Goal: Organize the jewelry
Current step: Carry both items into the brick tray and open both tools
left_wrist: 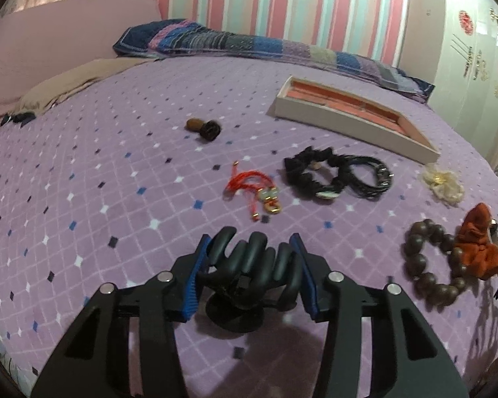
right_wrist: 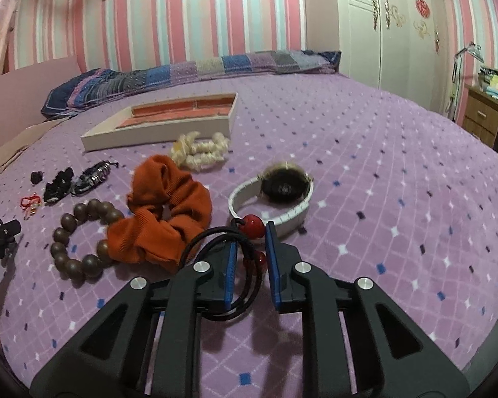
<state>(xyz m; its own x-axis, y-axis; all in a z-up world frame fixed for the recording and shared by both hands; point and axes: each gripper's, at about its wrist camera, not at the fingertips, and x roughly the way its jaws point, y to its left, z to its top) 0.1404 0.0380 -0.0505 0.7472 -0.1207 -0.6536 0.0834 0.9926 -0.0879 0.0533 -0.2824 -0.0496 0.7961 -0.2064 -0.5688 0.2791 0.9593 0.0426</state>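
Note:
My left gripper has its blue pads against the two sides of a black claw hair clip that rests low over the purple bedspread. My right gripper is open around a black elastic hair tie with red beads lying on the bedspread. The white jewelry tray with orange lining lies at the back, and shows in the right wrist view too. A red string bracelet, black scrunchie and black cord bracelet lie between my left gripper and the tray.
A brown bead bracelet, orange scrunchie, cream scrunchie and a white-strap watch lie ahead of the right gripper. A small brown wooden piece lies far left. Pillows line the striped wall. A wardrobe and desk stand right.

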